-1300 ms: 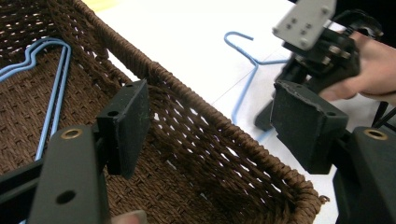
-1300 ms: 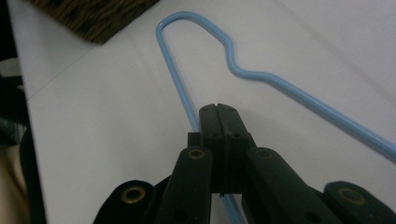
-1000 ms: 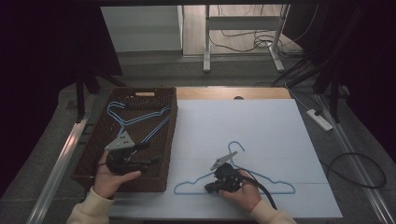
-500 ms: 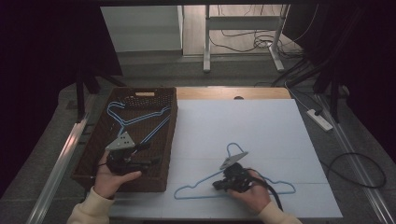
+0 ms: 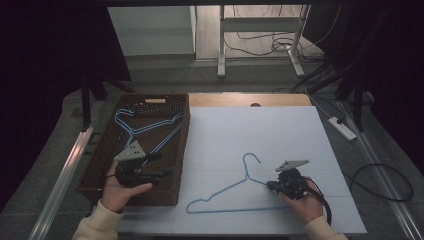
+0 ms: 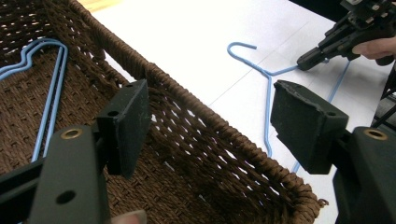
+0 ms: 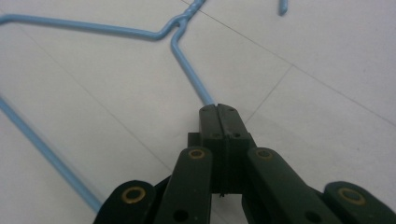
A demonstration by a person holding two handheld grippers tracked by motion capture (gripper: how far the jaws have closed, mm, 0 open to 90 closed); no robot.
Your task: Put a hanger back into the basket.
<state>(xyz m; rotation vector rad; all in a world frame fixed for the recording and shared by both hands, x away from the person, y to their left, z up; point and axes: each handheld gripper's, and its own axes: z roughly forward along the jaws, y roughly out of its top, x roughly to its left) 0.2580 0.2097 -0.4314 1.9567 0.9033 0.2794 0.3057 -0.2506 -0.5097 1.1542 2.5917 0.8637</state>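
right claw pinches the blue hanger on the white tabletop

now the right claw sits low at the near right of the tabletop, its jaws pressed flat together with the blue hanger wire running straight into the tips, so it has that wire pinched on the right shoulder arm. the hanger lies flat on the white sheet, hook pointing away from the person, bottom bar running along the near edge. over on the left, the left claw hovers above the near right corner of the brown wicker basket, jaws spread wide with nothing between them. inside the basket more blue hangers lie on the woven floor. the basket sits just beside the white sheet, well apart from the hanger being held.
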